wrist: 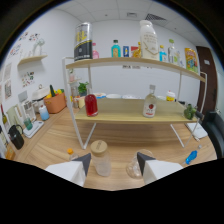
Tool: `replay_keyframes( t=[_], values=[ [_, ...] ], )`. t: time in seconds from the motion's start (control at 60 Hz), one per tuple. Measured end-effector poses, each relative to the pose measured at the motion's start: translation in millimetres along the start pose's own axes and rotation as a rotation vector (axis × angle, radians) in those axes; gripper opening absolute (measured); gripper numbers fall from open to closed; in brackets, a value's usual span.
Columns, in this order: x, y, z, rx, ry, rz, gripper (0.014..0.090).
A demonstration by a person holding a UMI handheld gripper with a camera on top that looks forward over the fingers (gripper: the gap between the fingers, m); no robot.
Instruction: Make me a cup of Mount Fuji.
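My gripper (114, 162) is open above a wooden table (55, 140). Its two dark fingertips (83, 162) stand wide apart. Between them, close to the left finger, stands a clear glass jar (100, 158) with a wooden lid. Beside the right finger sits a clear glass cup (134, 168). Neither finger presses on either one. Beyond them a two-tier wooden shelf (125, 116) holds a red bottle (91, 105) and a clear bottle with a red label (149, 102) on its lower board. A black-and-yellow can (82, 42) and a tall white bottle (148, 37) stand on the top board.
Several small bottles line the top board, one of them blue (116, 50). A blue object (191, 156) lies on the table to the right, and a small orange piece (70, 150) to the left. An orange pot (55, 102) and a black bag (16, 136) stand further left.
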Motion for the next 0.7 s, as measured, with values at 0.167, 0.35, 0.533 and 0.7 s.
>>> replay_keyframes(
  t=[0.167, 0.35, 0.533, 0.7],
  values=[
    [53, -13, -24, -0.073, 0.1, -0.002, 0.086],
    [80, -78, -52, -0.059, 0.12, 0.033, 0.0855],
    [89, -179, -66, 0.054, 0.131, 0.051, 0.0852],
    [93, -266, -51, 0.252, 0.114, 0.06, 0.0854]
  ],
)
